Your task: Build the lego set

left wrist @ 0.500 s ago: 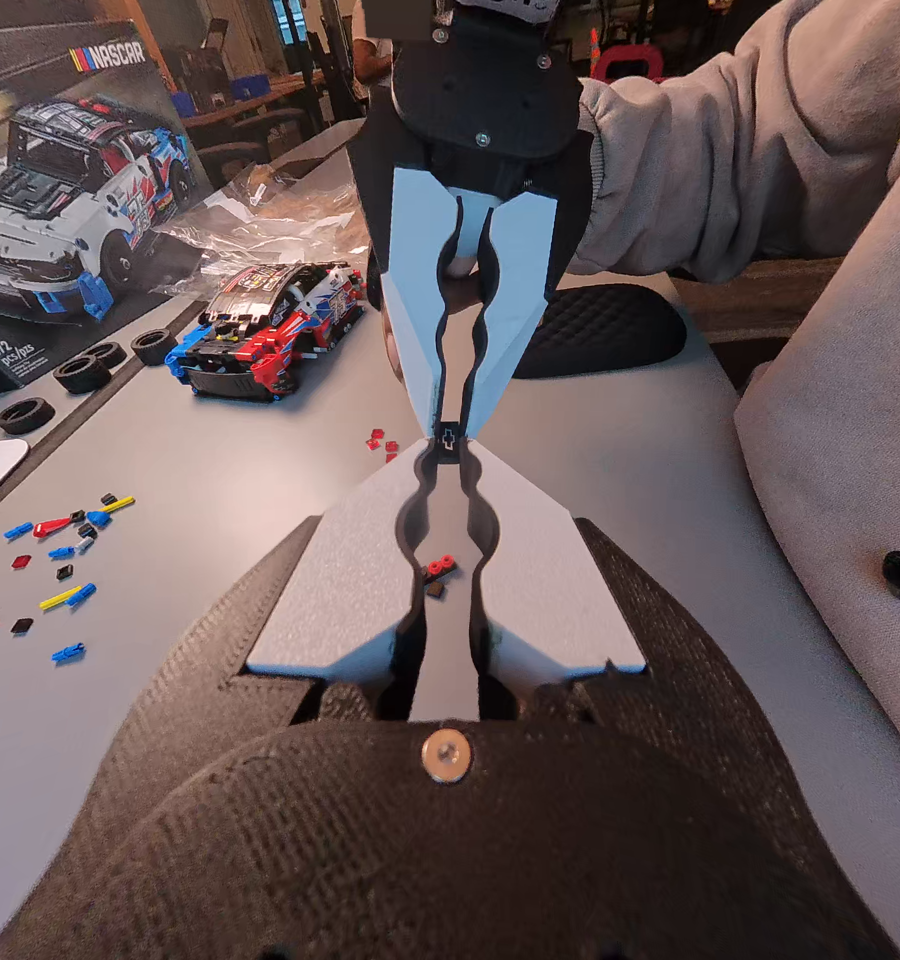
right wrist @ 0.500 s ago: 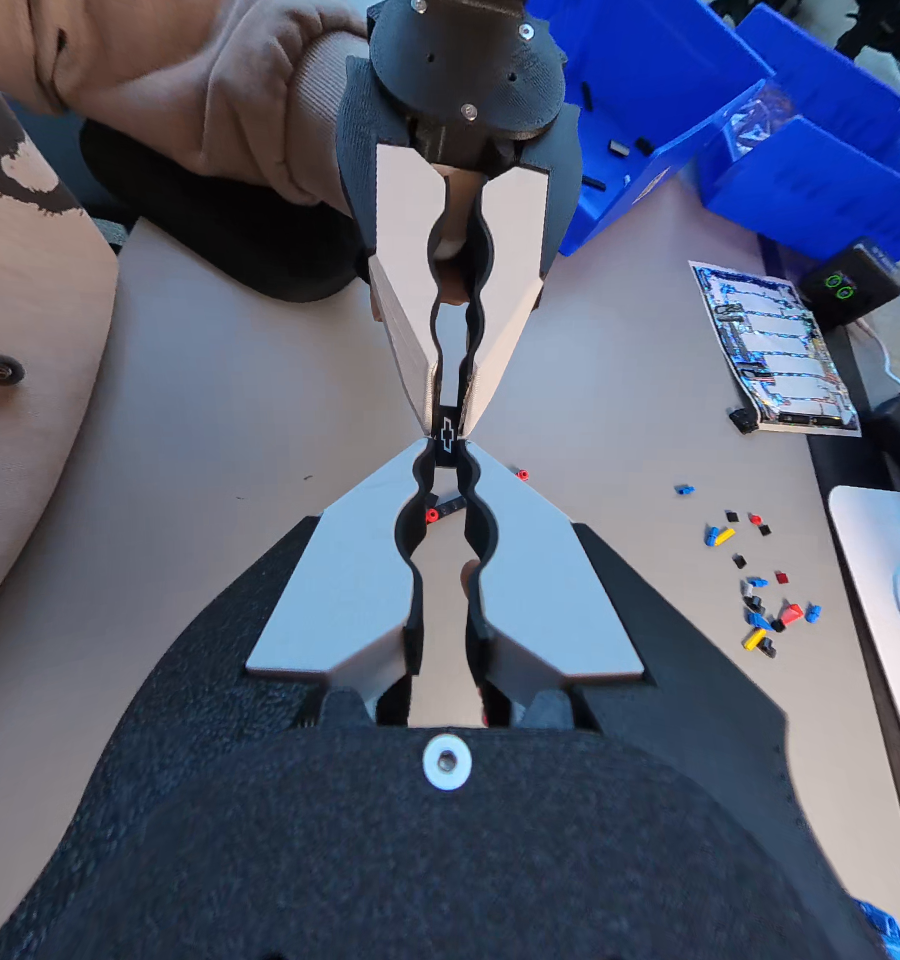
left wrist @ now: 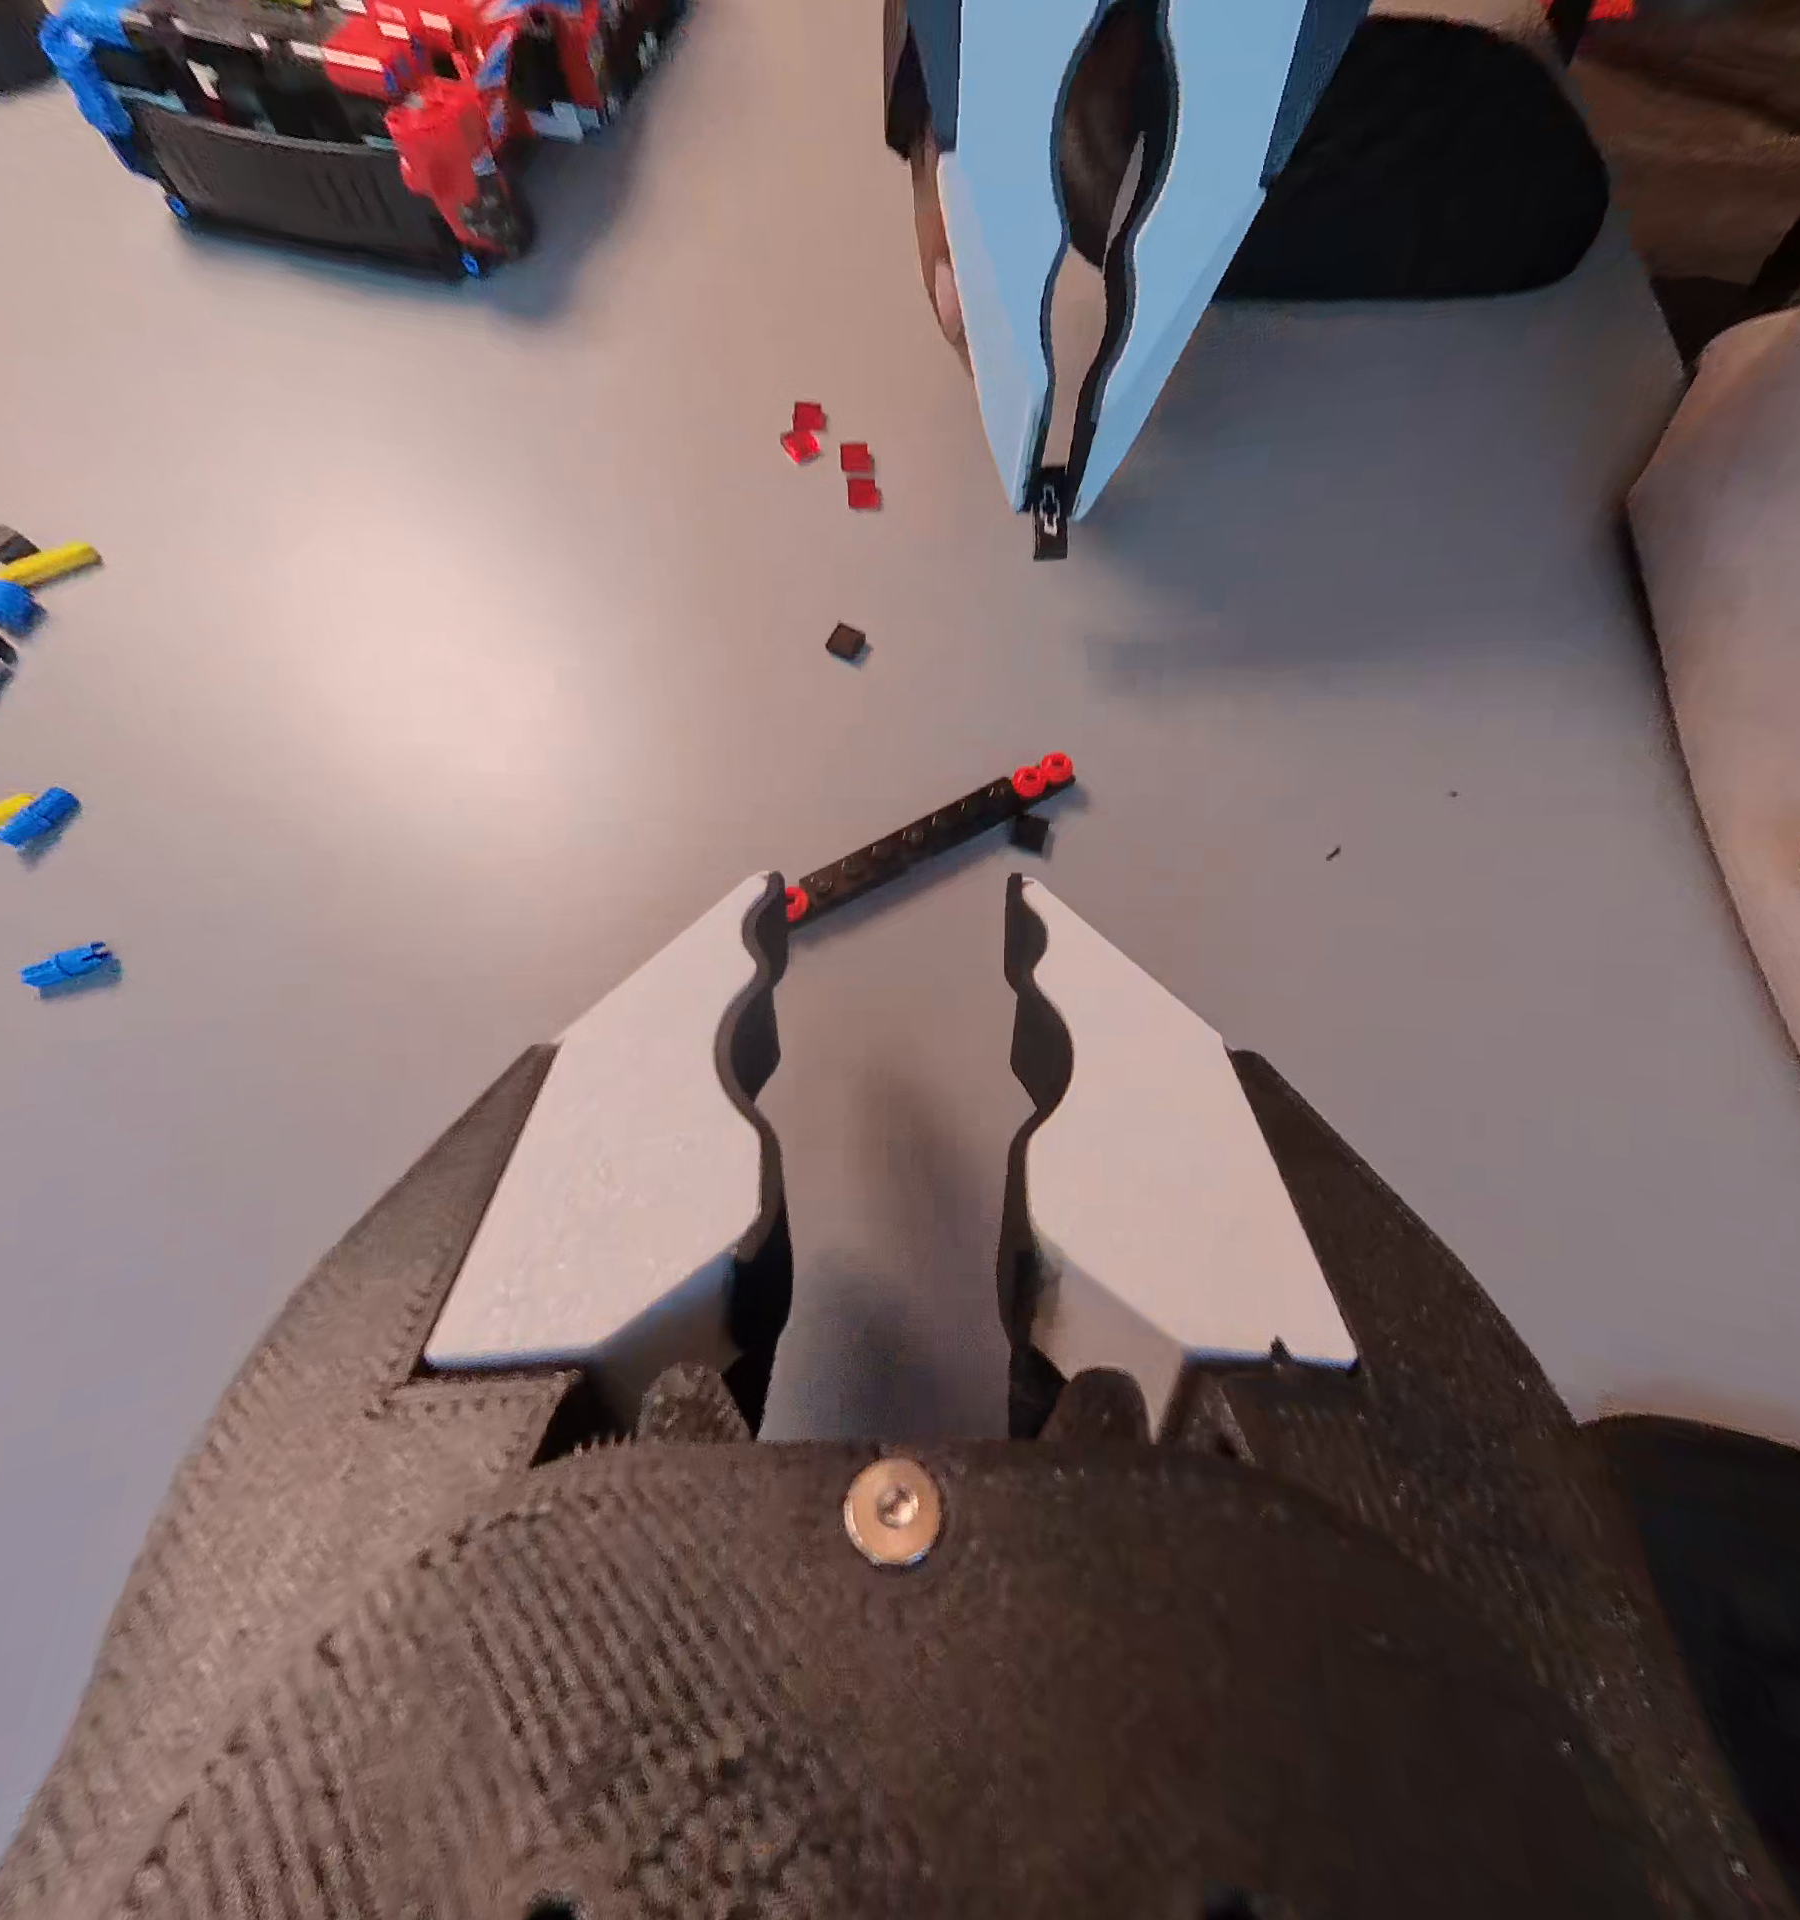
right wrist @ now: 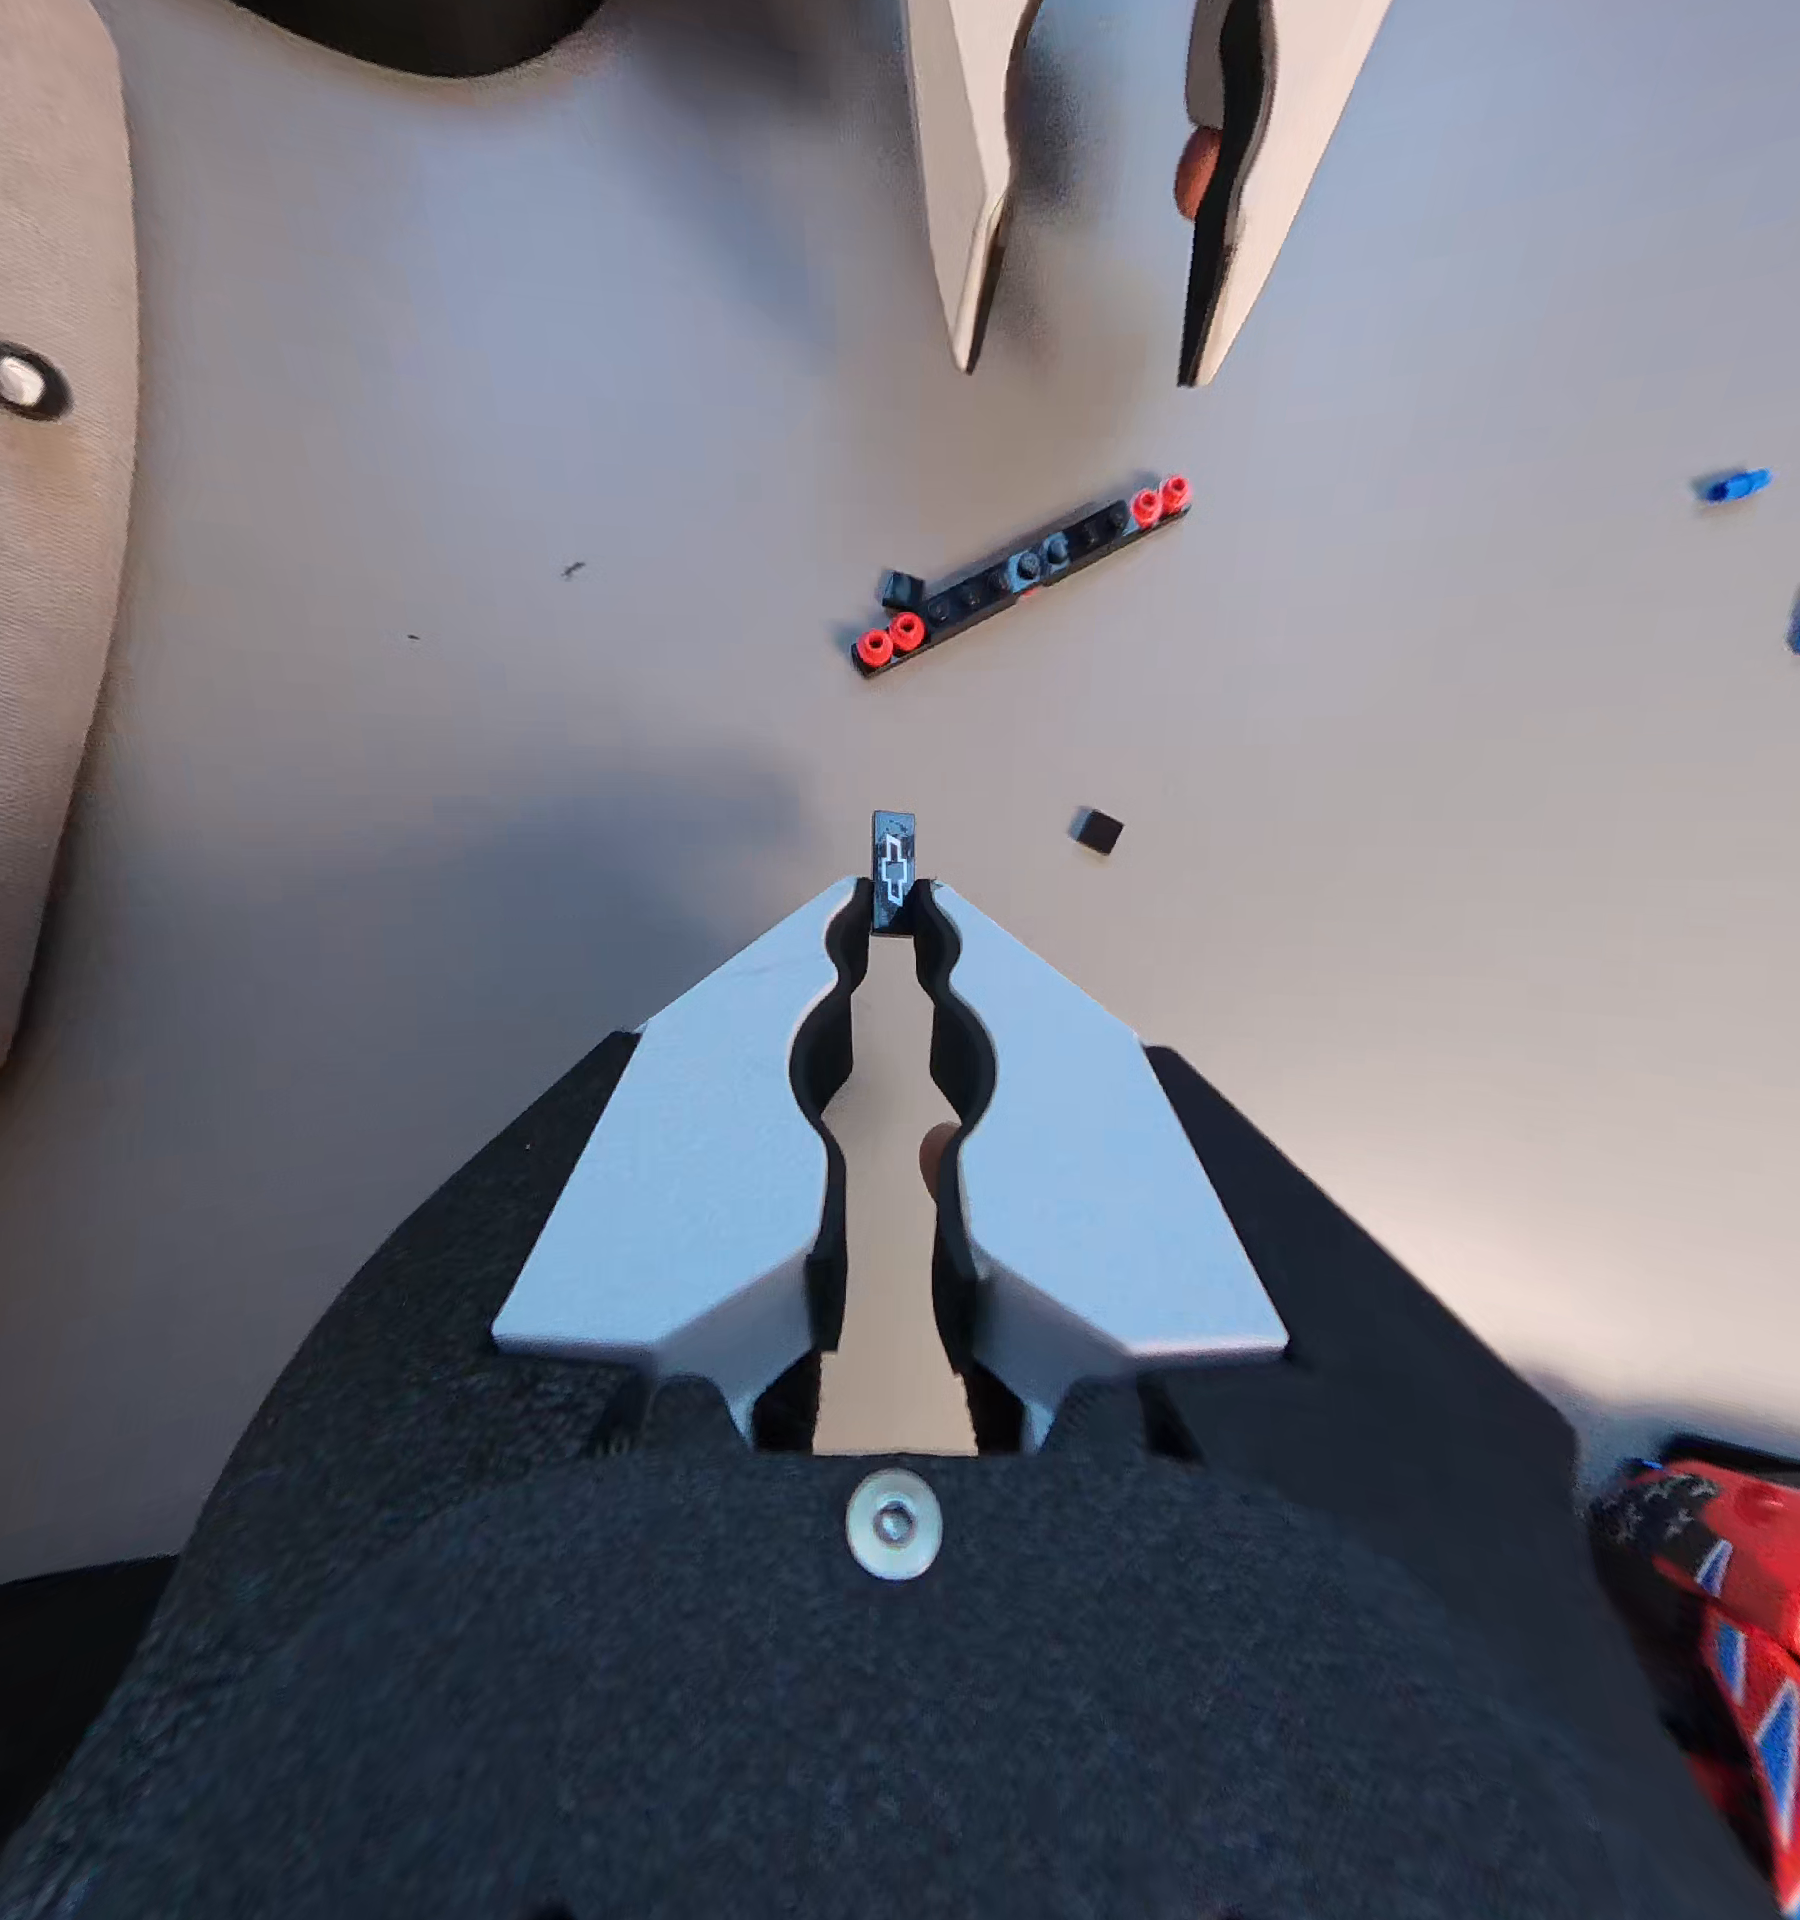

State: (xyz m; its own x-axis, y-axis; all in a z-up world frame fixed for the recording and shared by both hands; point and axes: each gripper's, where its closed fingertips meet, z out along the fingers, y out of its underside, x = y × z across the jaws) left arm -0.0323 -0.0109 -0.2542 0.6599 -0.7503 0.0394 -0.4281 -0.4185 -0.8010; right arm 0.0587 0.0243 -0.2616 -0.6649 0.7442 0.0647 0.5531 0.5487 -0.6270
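Tile (right wrist: pixel 893 871) pinched at very tip by right gripper (right wrist: pixel 893 899) — slip risked if pressed onto plate (right wrist: pixel 1021 574) mid-bench; left gripper (left wrist: pixel 891 883) spread, empty.

— What carries everything?
— A smooth grey table (left wrist: pixel 376 644). A long black studded plate with red round studs at both ends (right wrist: pixel 1021 571) lies mid-table, a small black square tile (left wrist: pixel 846 641) near it.
— Else?
— Four small red tiles (left wrist: pixel 834 457), a red, blue and black brick car (left wrist: pixel 356 114), scattered blue and yellow pins (left wrist: pixel 13 603).
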